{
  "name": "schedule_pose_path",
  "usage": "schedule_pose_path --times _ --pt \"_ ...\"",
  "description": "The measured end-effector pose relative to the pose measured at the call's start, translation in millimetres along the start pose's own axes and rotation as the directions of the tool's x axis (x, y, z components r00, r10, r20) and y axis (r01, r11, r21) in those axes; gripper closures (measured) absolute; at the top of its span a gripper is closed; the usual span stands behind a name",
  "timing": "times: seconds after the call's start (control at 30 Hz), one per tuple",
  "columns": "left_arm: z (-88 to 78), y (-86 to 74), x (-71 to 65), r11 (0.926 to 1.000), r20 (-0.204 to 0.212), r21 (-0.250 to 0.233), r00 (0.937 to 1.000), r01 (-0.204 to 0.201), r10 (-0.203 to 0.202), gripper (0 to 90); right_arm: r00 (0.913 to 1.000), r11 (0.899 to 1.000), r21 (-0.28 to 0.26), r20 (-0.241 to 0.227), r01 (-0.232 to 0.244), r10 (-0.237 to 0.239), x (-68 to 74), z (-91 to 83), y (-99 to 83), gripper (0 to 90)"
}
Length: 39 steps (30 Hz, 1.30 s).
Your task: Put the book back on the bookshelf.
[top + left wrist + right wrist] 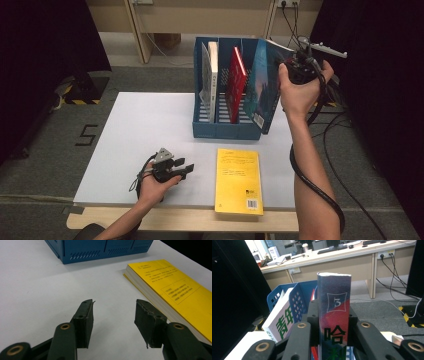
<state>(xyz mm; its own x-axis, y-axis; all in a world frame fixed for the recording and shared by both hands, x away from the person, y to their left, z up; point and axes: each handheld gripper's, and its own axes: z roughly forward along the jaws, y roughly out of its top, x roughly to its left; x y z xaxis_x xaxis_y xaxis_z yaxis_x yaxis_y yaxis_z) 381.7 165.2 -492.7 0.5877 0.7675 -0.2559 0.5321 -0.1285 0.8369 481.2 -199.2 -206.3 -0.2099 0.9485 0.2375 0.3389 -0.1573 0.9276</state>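
A white table [140,130] carries a blue file rack [225,131] and, just before it, a flat yellow book [239,181].

The yellow book [175,287] is cut off by the right edge in the left gripper view. The blue book's [334,315] lower spine is hidden between the right tongs [333,325].

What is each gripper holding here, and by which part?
The right gripper clamps the blue book by its spine near the top, jaws on either cover, at the blue file rack. The left gripper holds nothing, its jaws open over the table.
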Motion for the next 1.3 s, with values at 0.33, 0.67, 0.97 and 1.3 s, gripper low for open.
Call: schedule_pose_path --times 0.33,0.67,0.97,1.3 --pt "-0.2 -0.8 1.2 1.0 -0.001 0.003 1.0 0.003 -0.003 48.5 1.0 1.0 -0.011 0.003 0.009 -0.009 3.7 10.4 0.7 75.0" --pt "-0.1 -1.0 1.9 1.0 -0.005 0.002 1.0 0.003 -0.003 48.5 0.9997 1.0 -0.02 0.018 0.014 -0.014 3.5 20.5 -1.4 75.1" --pt "-0.1 0.4 3.7 1.0 -0.007 -0.004 1.0 0.006 -0.006 48.5 0.9993 0.999 -0.025 0.031 0.019 -0.019 4.2 30.7 -3.1 75.0" --pt "0.0 -0.6 4.7 0.9999 -0.008 -0.002 0.9999 0.011 -0.011 48.5 0.9985 0.999 -0.028 0.045 0.032 -0.03 3.8 41.7 -7.8 75.1"
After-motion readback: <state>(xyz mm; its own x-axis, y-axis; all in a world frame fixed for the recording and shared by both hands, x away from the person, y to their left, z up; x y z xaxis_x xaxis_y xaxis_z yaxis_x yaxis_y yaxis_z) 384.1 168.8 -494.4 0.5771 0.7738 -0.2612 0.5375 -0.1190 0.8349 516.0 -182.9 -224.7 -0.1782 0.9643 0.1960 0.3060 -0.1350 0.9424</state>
